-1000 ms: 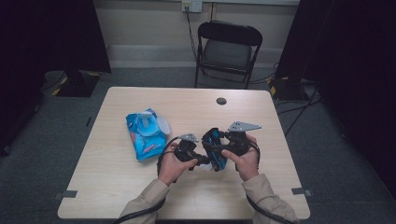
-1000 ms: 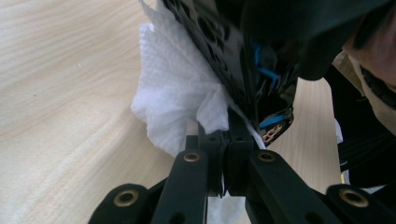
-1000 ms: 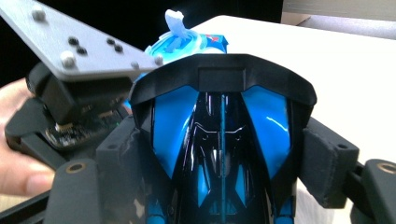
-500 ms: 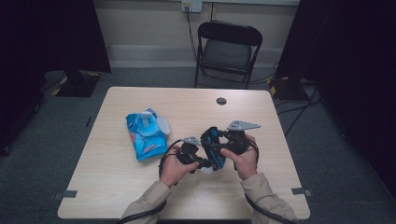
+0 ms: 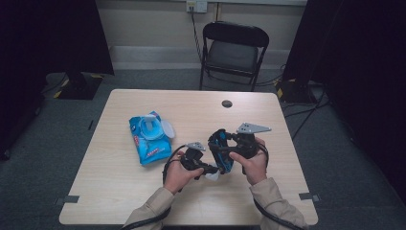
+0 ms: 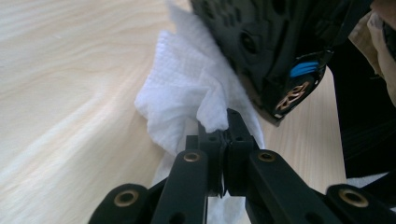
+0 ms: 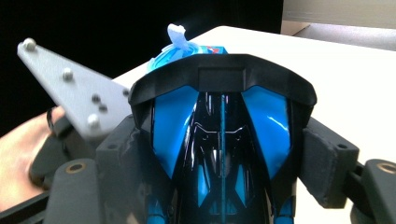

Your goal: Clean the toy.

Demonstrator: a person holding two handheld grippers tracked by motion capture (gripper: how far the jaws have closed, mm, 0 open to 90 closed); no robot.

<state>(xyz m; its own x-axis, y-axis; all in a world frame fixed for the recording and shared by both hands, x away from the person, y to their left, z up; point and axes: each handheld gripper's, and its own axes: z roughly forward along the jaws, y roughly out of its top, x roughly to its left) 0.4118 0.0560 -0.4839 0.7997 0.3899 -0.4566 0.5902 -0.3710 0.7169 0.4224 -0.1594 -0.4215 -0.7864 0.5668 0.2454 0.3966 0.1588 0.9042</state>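
A blue and black toy car (image 5: 221,149) is held off the table (image 5: 119,191) at its near middle, with my right gripper (image 5: 224,154) shut on its sides. In the right gripper view the car (image 7: 222,135) sits nose-up between the grey pads (image 7: 327,161). My left gripper (image 5: 213,171) is shut on a crumpled white wipe (image 5: 212,176) just below the car. In the left gripper view the wipe (image 6: 187,88) is pinched at the jaw tips of the left gripper (image 6: 227,126) and presses against the car's dark underside (image 6: 266,42).
A blue pack of wet wipes (image 5: 149,136) lies on the table to the left, its lid open; its top peeks over the car (image 7: 187,51). A small dark disc (image 5: 227,103) sits near the far edge. A black folding chair (image 5: 232,48) stands beyond the table.
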